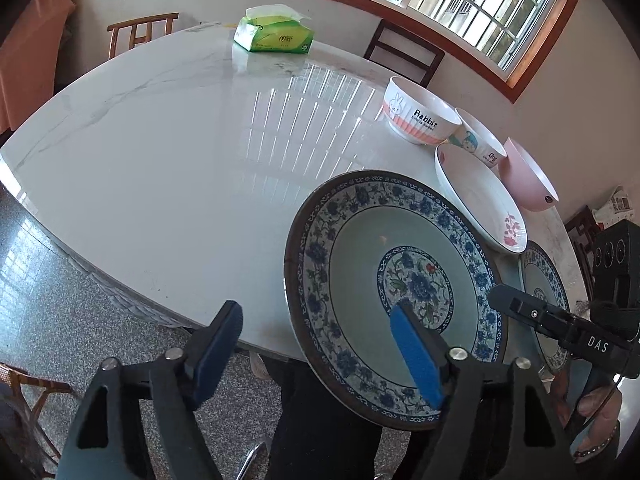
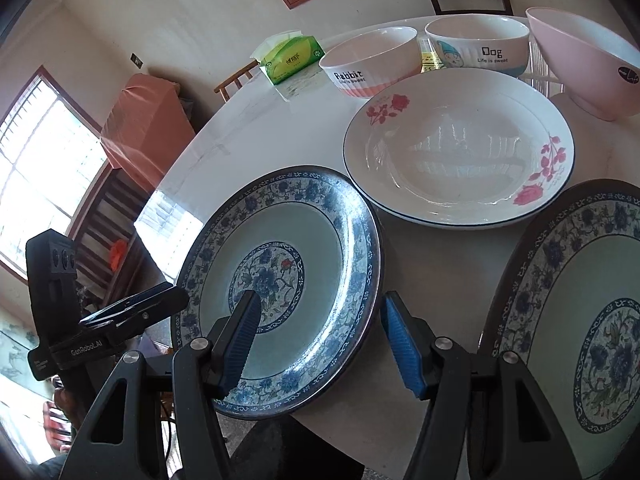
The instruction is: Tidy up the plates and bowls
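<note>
1. While both tools hang over the near edge of the white marble desk (image 1: pixel 160 152), neither one holds anything.
2. Left hand-held gripper (image 1: pixel 320 348): jaws spread wide; the right blue pad (image 1: pixel 416 356) sits over the near left blue-patterned plate (image 1: pixel 360 264), the left pad hangs off past the desk edge, above the floor. Contact with the plate cannot be told.
3. Right hand-held gripper (image 2: pixel 316 340): jaws also wide; the left pad overlaps that same plate (image 2: pixel 280 280), the right pad is just off the plate's right rim over bare desk.
4. That plate lies at the near edge, its near rim hanging out past the desk.
5. Second blue-patterned plate (image 2: pixel 580 320) lies near right, apart from the first; only a sliver of it (image 1: pixel 540 280) shows in the left view.
6. White rose plate (image 2: pixel 456 152) sits just beyond the two blue plates, between them.
7. Far right row, left to right: Rabbit bowl (image 2: pixel 370 62), Dog bowl (image 2: pixel 478 46), pink bowl (image 2: pixel 588 68). The pink bowl is tilted, and the Dog bowl sits just beside the other two.
8. Green tissue pack (image 1: pixel 274 34) sits far off on the desk, well apart from the dishes.
9. Dark chair (image 1: pixel 404 54) stands behind the far edge, under the window.
</note>
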Action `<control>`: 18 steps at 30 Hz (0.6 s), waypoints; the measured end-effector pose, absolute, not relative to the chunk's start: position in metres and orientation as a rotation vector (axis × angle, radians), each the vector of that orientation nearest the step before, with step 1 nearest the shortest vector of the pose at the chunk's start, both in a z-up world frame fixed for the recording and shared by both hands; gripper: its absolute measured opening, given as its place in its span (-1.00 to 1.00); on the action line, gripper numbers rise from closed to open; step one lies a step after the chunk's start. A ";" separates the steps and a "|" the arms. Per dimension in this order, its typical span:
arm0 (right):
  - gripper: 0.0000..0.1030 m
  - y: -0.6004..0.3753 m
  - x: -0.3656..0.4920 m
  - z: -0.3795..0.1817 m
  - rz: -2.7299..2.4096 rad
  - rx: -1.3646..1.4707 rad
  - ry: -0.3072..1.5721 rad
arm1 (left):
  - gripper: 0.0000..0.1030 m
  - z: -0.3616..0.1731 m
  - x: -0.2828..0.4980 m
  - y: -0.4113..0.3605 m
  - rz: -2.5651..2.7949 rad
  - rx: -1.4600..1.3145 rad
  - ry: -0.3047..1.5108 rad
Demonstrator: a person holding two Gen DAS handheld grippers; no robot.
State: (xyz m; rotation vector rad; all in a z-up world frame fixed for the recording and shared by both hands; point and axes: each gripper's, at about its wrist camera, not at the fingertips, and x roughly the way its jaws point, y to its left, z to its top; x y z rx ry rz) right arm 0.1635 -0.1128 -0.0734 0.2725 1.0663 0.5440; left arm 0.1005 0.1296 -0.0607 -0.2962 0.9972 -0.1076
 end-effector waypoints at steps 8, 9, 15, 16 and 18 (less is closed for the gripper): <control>-0.10 -0.101 0.168 -0.075 0.503 0.174 1.063 | -0.51 -0.067 0.104 0.132 -0.093 -0.313 1.004; -0.24 -0.102 0.169 -0.075 0.497 0.165 1.061 | -0.52 -0.067 0.103 0.133 -0.084 -0.321 0.999; -0.63 -0.095 0.174 -0.078 0.497 0.125 1.043 | -0.54 -0.066 0.106 0.147 -0.034 -0.342 0.967; -0.63 -0.091 0.175 -0.078 0.498 0.120 1.040 | -0.54 -0.066 0.107 0.150 -0.022 -0.343 0.964; -0.63 -0.083 0.178 -0.078 0.505 0.118 1.035 | -0.54 -0.065 0.110 0.158 -0.005 -0.359 0.958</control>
